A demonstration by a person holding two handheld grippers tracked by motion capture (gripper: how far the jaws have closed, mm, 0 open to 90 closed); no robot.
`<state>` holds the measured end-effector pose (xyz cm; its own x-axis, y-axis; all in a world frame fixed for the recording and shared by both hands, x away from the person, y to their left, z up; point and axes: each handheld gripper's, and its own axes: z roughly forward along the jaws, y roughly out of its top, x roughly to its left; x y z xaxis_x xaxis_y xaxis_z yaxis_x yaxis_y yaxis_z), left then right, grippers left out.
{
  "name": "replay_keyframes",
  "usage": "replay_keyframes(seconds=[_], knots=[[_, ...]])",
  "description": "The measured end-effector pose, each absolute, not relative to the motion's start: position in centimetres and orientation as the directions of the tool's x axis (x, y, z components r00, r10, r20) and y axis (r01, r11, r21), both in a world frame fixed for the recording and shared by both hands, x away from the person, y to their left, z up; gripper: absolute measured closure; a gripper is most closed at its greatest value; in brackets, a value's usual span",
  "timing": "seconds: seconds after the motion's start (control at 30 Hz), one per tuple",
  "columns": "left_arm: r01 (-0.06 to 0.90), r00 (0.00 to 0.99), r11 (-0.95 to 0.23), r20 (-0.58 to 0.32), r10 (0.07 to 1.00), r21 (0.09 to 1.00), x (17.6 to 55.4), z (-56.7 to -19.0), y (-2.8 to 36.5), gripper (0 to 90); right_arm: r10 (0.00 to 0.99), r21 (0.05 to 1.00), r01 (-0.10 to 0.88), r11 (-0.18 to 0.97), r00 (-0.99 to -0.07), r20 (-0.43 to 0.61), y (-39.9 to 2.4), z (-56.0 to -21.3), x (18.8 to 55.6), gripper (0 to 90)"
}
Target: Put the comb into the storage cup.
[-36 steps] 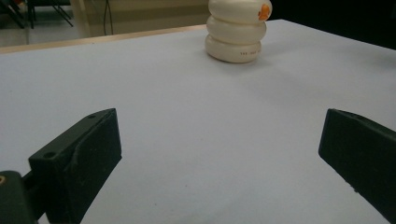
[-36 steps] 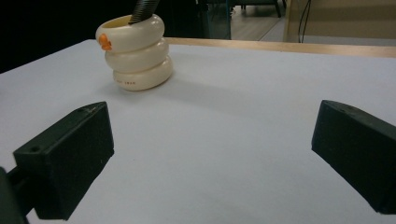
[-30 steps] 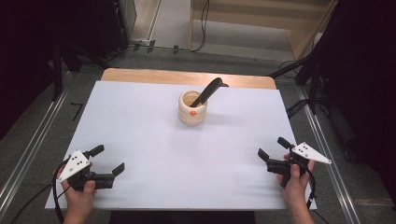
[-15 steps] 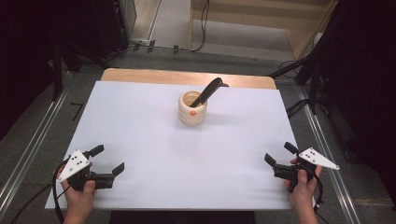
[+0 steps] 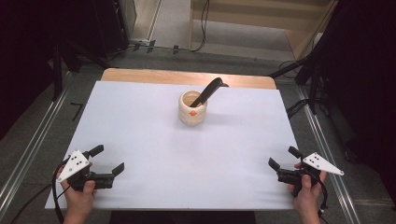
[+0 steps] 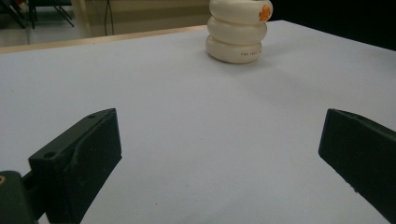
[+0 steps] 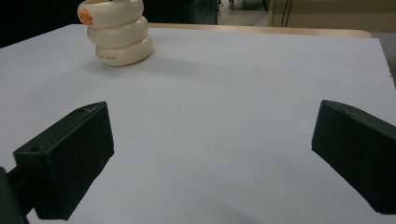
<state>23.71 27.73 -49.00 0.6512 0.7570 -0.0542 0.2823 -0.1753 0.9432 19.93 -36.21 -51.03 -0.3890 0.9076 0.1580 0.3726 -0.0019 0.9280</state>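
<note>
Fingers of the left gripper (image 5: 108, 159) are spread wide with nothing between them, hovering at the near left corner of the white desk (image 5: 140, 140); those of the right gripper (image 5: 283, 157) are likewise released and hold nothing at the near right corner. Well apart from both, toward the far middle of the desk, stands a cream ribbed pot (image 5: 192, 108) with an orange mark, and a black utensil (image 5: 209, 90) leans out of it to the right.
</note>
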Motion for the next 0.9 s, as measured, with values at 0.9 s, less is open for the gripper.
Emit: replay_keyframes(seconds=[0.9], knots=[[0.279,0.647,-0.157,-0.065,0.760,0.947,23.74,-48.98,28.00,0.0,0.914,0.939,0.344,-0.005,-0.380,0.144,-36.14,-51.88,19.16,0.0]])
